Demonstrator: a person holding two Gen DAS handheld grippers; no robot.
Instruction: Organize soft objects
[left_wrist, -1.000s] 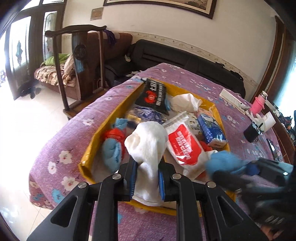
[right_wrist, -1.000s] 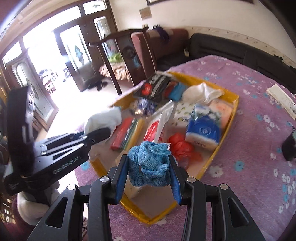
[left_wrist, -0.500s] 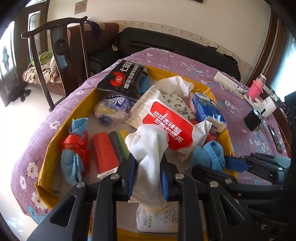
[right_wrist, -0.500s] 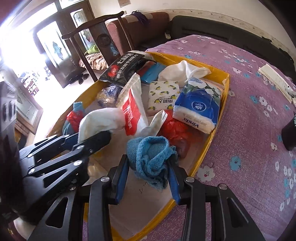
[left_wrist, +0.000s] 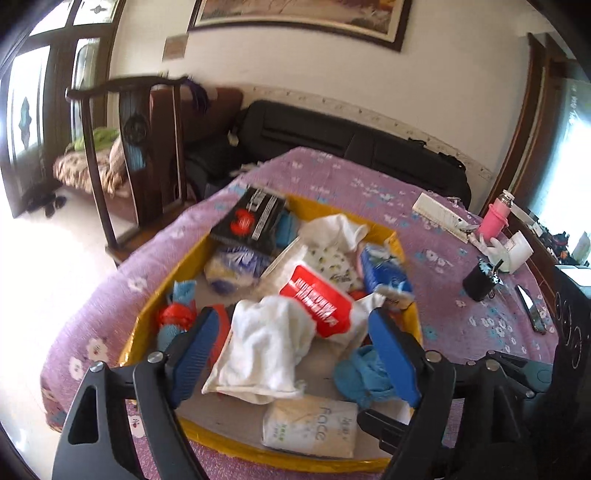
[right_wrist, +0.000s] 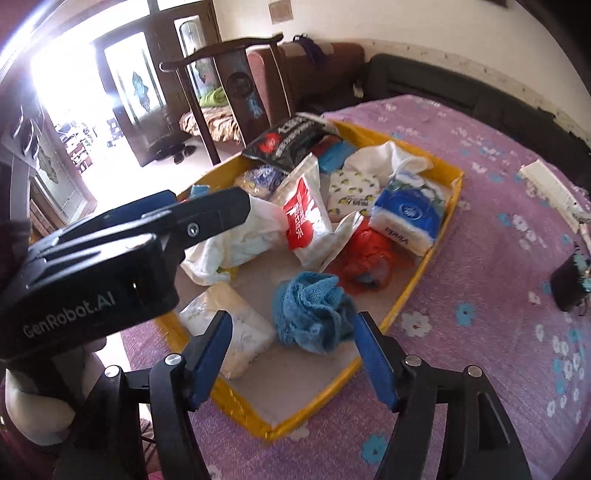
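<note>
A yellow-rimmed box (left_wrist: 388, 230) (right_wrist: 452, 201) on the purple flowered tablecloth holds several soft packs and cloths. A white towel (left_wrist: 264, 352) (right_wrist: 236, 240) lies in the box's near part, loose between the spreading jaws of my left gripper (left_wrist: 293, 347), whose pads stand clear of it. A blue knitted cloth (right_wrist: 312, 312) (left_wrist: 364, 376) lies on the box floor in front of my right gripper (right_wrist: 293, 349). Its jaws are opening too and do not touch the cloth. Seen from the right wrist, the left gripper's fingers (right_wrist: 207, 214) reach over the towel.
Also in the box: a red-and-white pack (left_wrist: 321, 301), a blue tissue pack (right_wrist: 408, 212), a black bag (left_wrist: 251, 219), a white "face" pack (left_wrist: 314, 430), red plastic (right_wrist: 365, 254). A black cup (left_wrist: 480, 278), a pink bottle (left_wrist: 496, 218) and a wooden chair (left_wrist: 147, 136) stand around.
Both grippers went from shut to open. The white towel dropped out of the left one and the blue cloth out of the right one; both now lie in the box.
</note>
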